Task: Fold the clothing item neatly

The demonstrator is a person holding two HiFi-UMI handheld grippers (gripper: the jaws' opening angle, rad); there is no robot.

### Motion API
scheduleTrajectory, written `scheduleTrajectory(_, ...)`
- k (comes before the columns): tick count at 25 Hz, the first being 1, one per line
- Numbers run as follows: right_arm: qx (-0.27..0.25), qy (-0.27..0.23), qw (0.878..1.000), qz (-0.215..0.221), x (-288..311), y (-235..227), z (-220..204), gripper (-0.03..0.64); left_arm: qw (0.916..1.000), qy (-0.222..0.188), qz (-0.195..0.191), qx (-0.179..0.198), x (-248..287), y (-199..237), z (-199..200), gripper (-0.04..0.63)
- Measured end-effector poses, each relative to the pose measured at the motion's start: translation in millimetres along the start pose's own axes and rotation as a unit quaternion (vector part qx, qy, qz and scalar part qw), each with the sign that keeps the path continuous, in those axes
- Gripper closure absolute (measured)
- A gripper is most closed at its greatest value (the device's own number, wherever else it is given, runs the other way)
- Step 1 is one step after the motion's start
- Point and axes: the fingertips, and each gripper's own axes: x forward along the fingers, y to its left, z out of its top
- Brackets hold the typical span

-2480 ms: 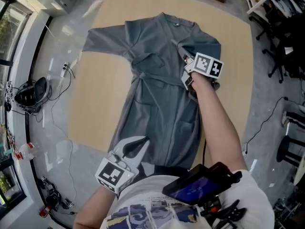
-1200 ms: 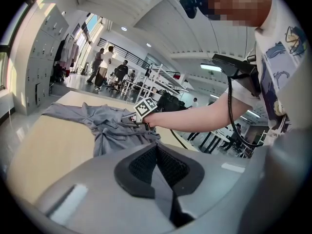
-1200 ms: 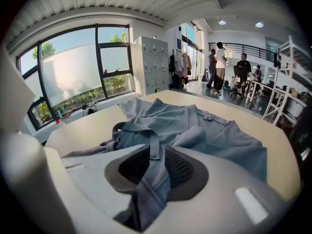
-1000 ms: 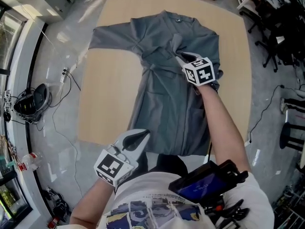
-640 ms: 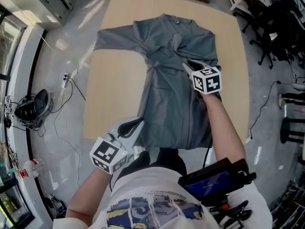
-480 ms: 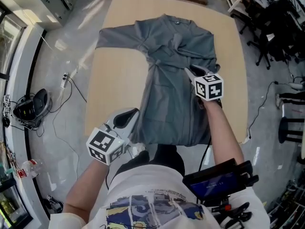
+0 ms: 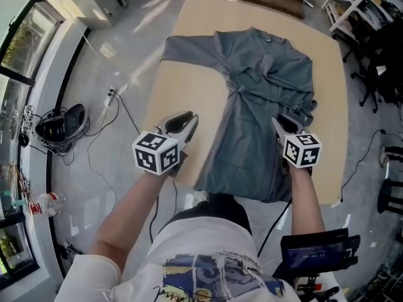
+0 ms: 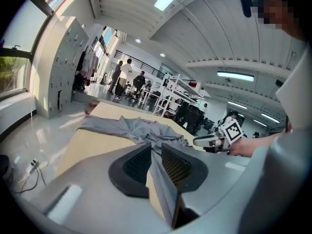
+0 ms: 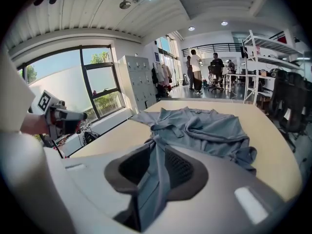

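Working robe [image 7: 264, 99] spread on table [image 7: 182, 74]. Pinching its fabric in right gripper [image 7: 279, 123]. Just parting left gripper [image 7: 187, 119] slightly, holding nothing, left of hem [image 7: 233, 184]. Likely taking sleeve [image 7: 189, 46] next: gripping near its end, carrying low, avoiding dragging body.

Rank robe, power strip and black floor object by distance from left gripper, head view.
From the left gripper, jaws just opened, nothing between them:
1. Grey robe, on the table to its right.
2. White power strip, on the floor, upper left.
3. Black object, far left by the window.
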Motion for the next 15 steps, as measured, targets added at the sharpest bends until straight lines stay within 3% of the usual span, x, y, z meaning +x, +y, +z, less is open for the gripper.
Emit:
scheduleTrajectory(8,-0.013,0.006,0.999,0.036,37.4,3.9,18.4,0.532,0.9948,-0.003,0.087,-0.053,46.6,118.4,29.1,0.504)
scheduleTrajectory(15,-0.023,0.022,0.997,0.07,75.1,-9.6,19.6,0.532,0.9799,0.013,0.159,-0.119,91.5,227.4,19.8,0.479)
